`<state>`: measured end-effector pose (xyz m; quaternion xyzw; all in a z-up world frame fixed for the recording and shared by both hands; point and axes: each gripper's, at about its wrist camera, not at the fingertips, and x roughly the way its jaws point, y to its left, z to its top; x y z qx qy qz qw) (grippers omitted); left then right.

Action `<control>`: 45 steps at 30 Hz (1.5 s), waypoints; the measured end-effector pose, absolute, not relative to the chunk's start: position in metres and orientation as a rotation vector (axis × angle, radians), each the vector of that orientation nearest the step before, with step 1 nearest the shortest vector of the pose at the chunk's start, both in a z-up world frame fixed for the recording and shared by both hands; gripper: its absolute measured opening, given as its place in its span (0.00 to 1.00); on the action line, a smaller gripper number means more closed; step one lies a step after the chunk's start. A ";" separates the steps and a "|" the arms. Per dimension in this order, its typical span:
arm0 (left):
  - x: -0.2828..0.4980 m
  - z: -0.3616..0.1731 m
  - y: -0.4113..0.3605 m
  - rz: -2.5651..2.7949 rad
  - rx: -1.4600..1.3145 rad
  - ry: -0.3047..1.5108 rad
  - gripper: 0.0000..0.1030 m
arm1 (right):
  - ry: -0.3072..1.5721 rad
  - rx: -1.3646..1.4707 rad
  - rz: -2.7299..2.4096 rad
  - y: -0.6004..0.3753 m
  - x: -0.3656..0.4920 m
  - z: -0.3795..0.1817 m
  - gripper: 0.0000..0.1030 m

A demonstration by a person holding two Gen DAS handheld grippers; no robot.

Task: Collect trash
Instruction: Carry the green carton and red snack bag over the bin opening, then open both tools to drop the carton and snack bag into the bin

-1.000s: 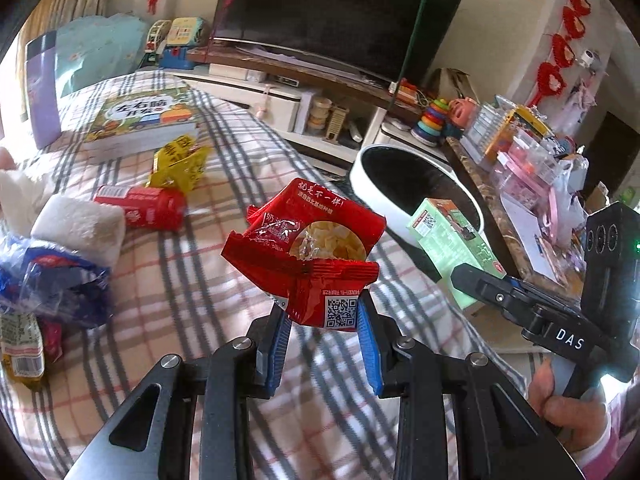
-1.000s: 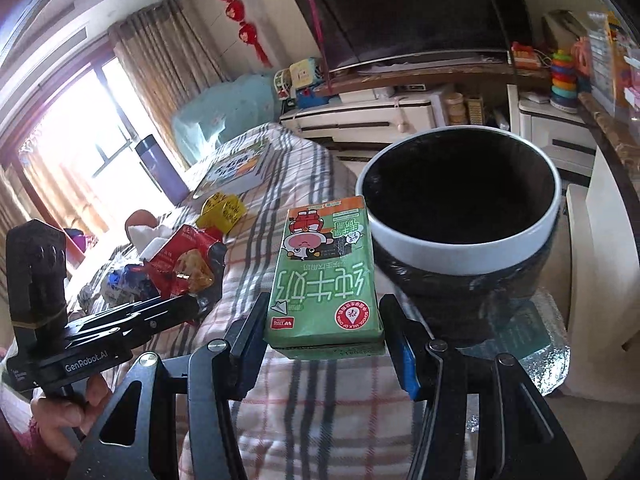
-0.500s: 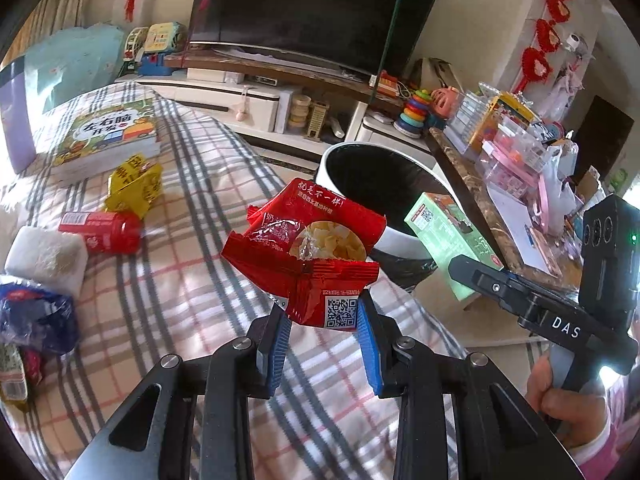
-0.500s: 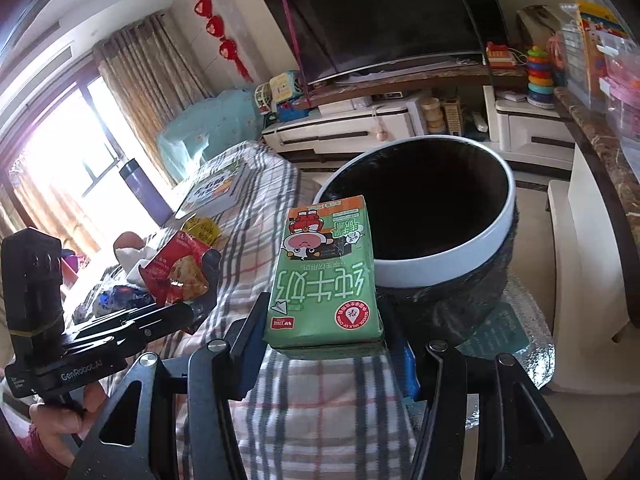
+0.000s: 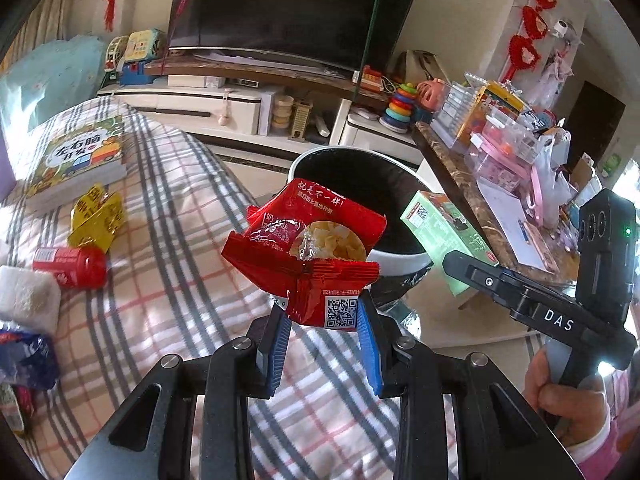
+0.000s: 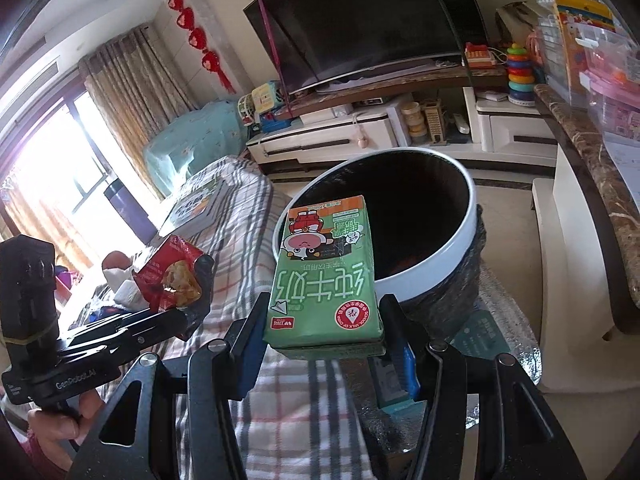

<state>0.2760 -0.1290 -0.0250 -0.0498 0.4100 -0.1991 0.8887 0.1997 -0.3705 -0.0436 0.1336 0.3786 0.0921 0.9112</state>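
Clearly the left gripper (image 5: 322, 330) pinches a red snack wrapper (image 5: 308, 252) by its crimped edge — light, crinkly, slippery — while the right gripper (image 6: 326, 350) squeezes a stiff green milk carton (image 6: 326, 276) broadside, both near the bin (image 6: 466, 236).

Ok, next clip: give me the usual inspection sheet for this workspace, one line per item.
Surface: plaid cloth covering the work area, in use.
Job's things: red snack wrapper and green milk carton, each gripped; white-rimmed bin, black-lined, standing beside the cloth.
Clutter: yellow wrapper, red can, white sponge-like block, blue bag, children's book.
Grippers: left gripper fingers clamp the wrapper; right gripper fingers clamp the carton.
Cables: nothing seen.
Surroundings: television, toy-laden stand, crowded marble counter, curtained window.
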 end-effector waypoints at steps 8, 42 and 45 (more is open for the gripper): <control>0.292 -0.024 -0.143 -0.426 -0.086 0.849 0.30 | 0.781 0.279 0.166 -0.385 0.211 -0.044 0.53; 0.389 -0.042 -0.200 -0.449 -0.028 0.918 0.30 | 0.841 0.224 0.114 -0.409 0.273 -0.044 0.53; 0.394 -0.045 -0.202 -0.448 -0.025 0.923 0.31 | 0.847 0.223 0.113 -0.411 0.277 -0.046 0.53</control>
